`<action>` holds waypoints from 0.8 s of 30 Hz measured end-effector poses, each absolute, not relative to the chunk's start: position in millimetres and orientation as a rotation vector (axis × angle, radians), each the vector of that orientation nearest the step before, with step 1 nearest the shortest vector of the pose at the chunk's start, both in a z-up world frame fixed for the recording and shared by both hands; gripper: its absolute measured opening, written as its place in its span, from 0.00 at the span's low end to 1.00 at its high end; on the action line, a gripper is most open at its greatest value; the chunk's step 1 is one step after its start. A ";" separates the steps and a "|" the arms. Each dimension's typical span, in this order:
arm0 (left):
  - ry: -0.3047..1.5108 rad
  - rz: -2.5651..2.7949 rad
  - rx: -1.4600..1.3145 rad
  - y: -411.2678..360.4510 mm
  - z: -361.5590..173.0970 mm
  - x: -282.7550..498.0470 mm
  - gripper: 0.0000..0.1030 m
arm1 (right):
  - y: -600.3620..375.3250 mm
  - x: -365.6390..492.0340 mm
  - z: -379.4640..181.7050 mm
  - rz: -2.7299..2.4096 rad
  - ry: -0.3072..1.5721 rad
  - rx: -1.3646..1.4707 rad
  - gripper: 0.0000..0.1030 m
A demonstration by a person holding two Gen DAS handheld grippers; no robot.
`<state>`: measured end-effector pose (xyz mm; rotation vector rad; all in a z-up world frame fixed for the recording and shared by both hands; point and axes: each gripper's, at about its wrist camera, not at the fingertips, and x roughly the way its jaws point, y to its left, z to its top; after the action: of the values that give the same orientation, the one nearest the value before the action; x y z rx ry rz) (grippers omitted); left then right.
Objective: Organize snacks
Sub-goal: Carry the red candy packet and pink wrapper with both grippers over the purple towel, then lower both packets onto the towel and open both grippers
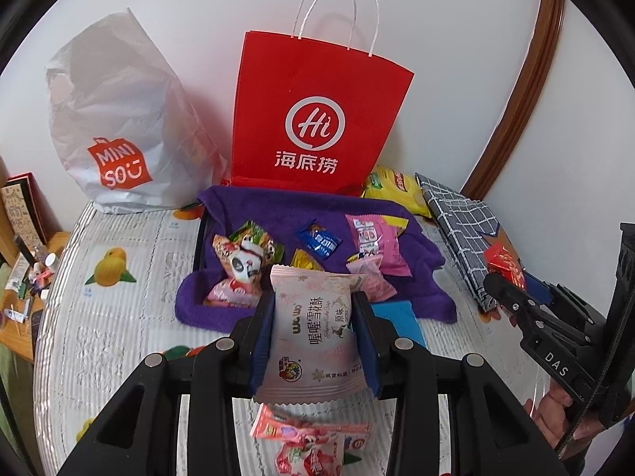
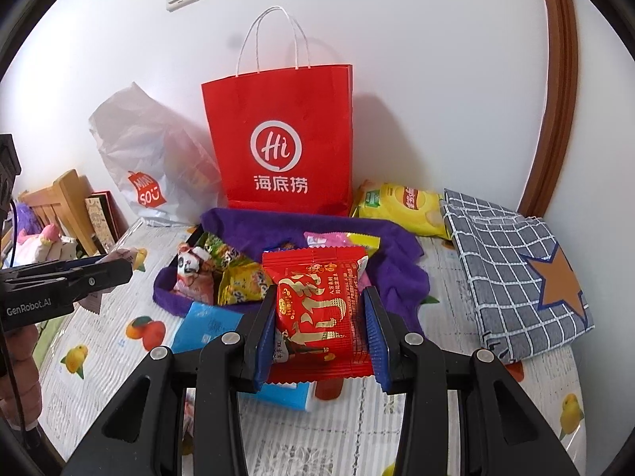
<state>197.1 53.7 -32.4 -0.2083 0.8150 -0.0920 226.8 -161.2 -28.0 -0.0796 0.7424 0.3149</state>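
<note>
Left tool [image 1: 313,341] grips a pale pink snack packet [image 1: 313,333] by its long sides; right tool [image 2: 321,325] likewise clamps a red packet [image 2: 323,309]. Both hang above the table [image 1: 119,317], just before the purple cloth [image 1: 246,202] bearing loose snacks. Each packet's long axis runs forward along the fingers, serrated end toward the red paper bag [image 2: 281,146], probably the destination. Carry each level, releasing only once over the chosen spot.

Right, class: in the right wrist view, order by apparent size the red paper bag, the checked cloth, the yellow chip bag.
1. red paper bag
2. checked cloth, nearly as large
3. yellow chip bag, partly hidden
</note>
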 end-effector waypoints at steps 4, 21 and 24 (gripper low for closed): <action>0.812 -0.092 -0.209 56.6 -29.4 207.8 0.35 | -157.7 241.5 -28.4 0.319 0.750 -0.072 0.39; 0.811 -0.044 -0.232 86.7 -29.4 260.9 0.35 | -146.4 306.1 -30.8 0.303 0.751 -0.059 0.39; 0.811 -0.031 -0.239 93.9 -30.4 267.4 0.35 | -147.0 316.6 -30.5 0.299 0.746 -0.053 0.39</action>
<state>267.4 93.9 -30.4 -0.2388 0.8114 -0.0310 316.6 -147.0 -30.5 -0.0533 0.7463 0.2991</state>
